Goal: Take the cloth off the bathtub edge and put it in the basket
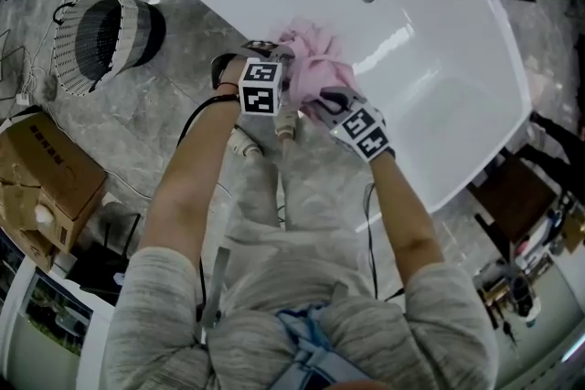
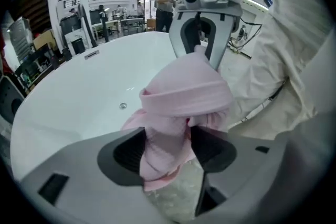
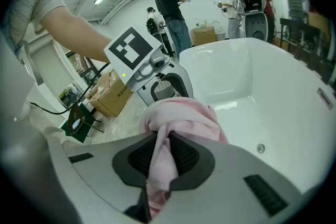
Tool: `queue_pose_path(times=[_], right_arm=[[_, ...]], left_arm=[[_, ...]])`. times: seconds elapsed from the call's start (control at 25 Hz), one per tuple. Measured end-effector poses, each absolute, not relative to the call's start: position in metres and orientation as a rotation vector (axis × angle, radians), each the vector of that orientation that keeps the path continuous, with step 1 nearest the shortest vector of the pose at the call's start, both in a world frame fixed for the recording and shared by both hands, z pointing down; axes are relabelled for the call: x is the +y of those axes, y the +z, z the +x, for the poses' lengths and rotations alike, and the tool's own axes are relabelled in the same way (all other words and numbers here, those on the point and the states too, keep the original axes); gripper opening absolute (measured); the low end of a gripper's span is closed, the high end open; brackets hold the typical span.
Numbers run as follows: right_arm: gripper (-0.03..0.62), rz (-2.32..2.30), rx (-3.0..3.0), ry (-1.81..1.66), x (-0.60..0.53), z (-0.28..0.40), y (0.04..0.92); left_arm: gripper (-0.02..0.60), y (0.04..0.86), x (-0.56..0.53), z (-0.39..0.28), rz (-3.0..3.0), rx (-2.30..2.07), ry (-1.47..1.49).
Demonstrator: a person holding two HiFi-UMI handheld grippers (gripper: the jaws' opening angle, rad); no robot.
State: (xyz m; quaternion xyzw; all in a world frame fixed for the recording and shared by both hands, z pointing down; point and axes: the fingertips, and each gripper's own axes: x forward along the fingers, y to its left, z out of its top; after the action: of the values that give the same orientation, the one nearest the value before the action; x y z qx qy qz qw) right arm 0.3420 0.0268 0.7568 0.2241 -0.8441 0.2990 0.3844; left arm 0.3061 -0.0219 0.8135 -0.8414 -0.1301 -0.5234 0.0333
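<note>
Now only the right gripper is pinching the crumpled pink cloth, left gripper gaping; that thin fold may slip.

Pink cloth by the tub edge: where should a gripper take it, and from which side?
Probably the bunched upper fold of the pink cloth, approached from the floor side of the bathtub rim: there it is gathered thick enough to pinch. The right gripper is shut on such a fold; the left gripper stands open around a hanging tail.
</note>
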Motion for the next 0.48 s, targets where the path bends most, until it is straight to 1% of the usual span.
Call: queue_pose_path(times=[0.16,0.32,0.36,0.44,0.48], right_arm=[[0.046,0.548,-2.151,0.746,0.029,0.342,0.757],[0.046,0.539,-2.145,0.739,0.03,0.342,0.756],[0.046,0.542,-2.146,0.738,0.03,0.343,0.756],[0.046,0.55,-2.15,0.735,0.029,0.344,0.755],[0.046,0.554,-2.152,0.735,0.029,0.345,0.754]], left_arm=[[0.259,0.822,-0.014,0.313,-2.54,-0.498,-1.633],[0.258,0.828,-0.014,0.322,-2.558,-0.477,-1.652],[0.249,0.826,-0.015,0.324,-2.584,-0.459,-1.647],[0.193,0.82,-0.019,0.326,-2.646,-0.424,-1.625],[0.131,0.817,-0.019,0.326,-2.677,-0.414,-1.618]])
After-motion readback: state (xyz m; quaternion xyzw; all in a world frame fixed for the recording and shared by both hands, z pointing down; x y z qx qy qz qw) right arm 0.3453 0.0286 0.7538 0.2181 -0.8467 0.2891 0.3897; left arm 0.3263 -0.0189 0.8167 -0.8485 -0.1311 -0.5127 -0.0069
